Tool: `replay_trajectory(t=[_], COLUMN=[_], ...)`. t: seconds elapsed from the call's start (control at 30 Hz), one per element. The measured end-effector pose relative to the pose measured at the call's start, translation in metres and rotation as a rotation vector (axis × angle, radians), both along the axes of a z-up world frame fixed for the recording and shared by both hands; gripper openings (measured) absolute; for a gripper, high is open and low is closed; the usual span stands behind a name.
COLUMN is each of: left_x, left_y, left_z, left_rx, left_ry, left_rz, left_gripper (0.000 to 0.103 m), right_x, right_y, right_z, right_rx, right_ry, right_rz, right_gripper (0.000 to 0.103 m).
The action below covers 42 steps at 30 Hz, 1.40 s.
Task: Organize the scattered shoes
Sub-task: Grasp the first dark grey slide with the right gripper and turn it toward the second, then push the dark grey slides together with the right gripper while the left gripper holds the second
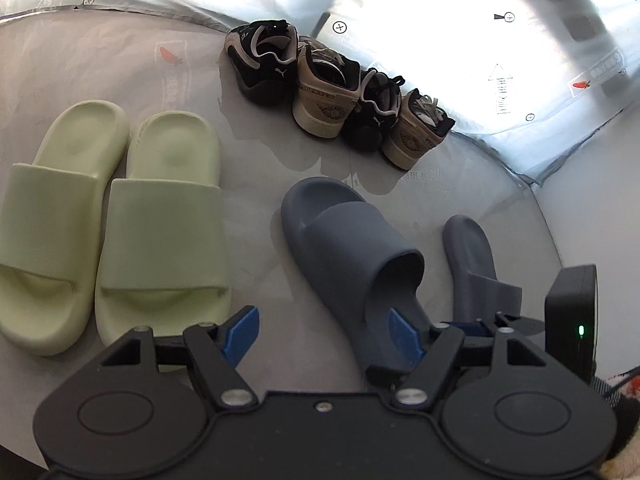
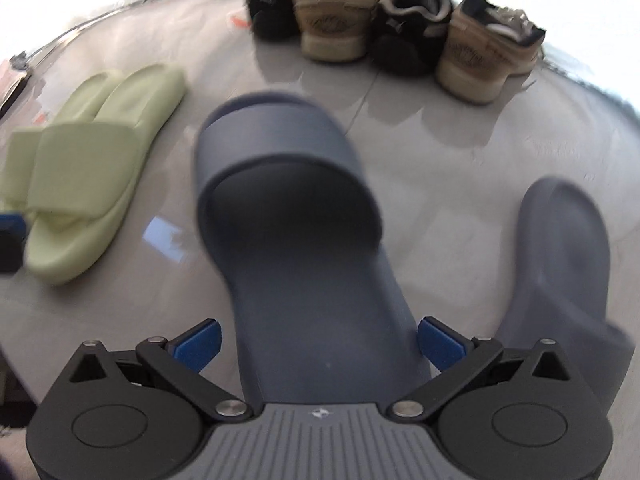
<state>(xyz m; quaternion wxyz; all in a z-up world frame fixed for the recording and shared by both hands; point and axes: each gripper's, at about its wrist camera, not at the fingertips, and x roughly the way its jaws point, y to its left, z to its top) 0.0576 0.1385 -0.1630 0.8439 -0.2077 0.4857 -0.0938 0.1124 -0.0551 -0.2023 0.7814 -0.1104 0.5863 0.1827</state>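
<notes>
On the grey floor [image 1: 256, 208], a blue slipper [image 2: 304, 216] lies with its heel end between the fingers of the right claw [image 2: 318, 342]. The claw's blue pads [image 2: 200, 344] stand on either side of the heel, spread wide with a sliver of gap showing on each side, so the claw is released and grips nothing. The second blue slipper [image 2: 564, 256] lies just to the right, tilted onto its side.

The left claw [image 1: 324, 334] hangs spread and empty over bare floor between the green slippers [image 1: 108, 216] and the first blue slipper, its right pad [image 1: 404, 334] in front of that slipper's heel; whether they touch I cannot tell. The green pair sits side by side. Beyond, four sneakers [image 1: 340, 92] stand in a row, heels toward the cameras, against a white sheet [image 1: 420, 20].
</notes>
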Motion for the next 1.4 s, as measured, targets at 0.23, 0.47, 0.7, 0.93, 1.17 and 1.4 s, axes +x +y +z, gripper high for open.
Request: replay_trajectory(t=[0.23,0.47,0.7,0.93,1.17,1.4], left_x=[-0.009,-0.019,-0.025,-0.032,-0.038,-0.036], left_y=[0.002,0.006,0.017,0.026,0.028,0.022], left_z=[0.000,0.006,0.014,0.019,0.019,0.017], left_rx=[-0.015,-0.001,0.013,0.019,0.030,0.021], left_ry=[0.000,-0.022,-0.050,-0.059,-0.052,-0.039], left_rz=[0.013,0.041,0.099,0.129,0.138,0.108], left_gripper=[0.073,0.073,0.075,0.075,0.075,0.075], right_x=[-0.026,-0.003,0.012,0.057,0.052,0.017], right_y=[-0.017,-0.018,-0.009,-0.009,-0.003,0.007], right_z=[-0.013,0.006,0.047,0.013,0.011,0.017], right_rx=[-0.009,-0.190,0.102,0.529,0.497,0.443], right_ry=[0.033,-0.243,-0.311,-0.036,-0.054,0.041], right_rz=[-0.020,0.037,-0.078,-0.370,-0.203,0.302], right_gripper=[0.102,0.102,0.103,0.053,0.013,0.010])
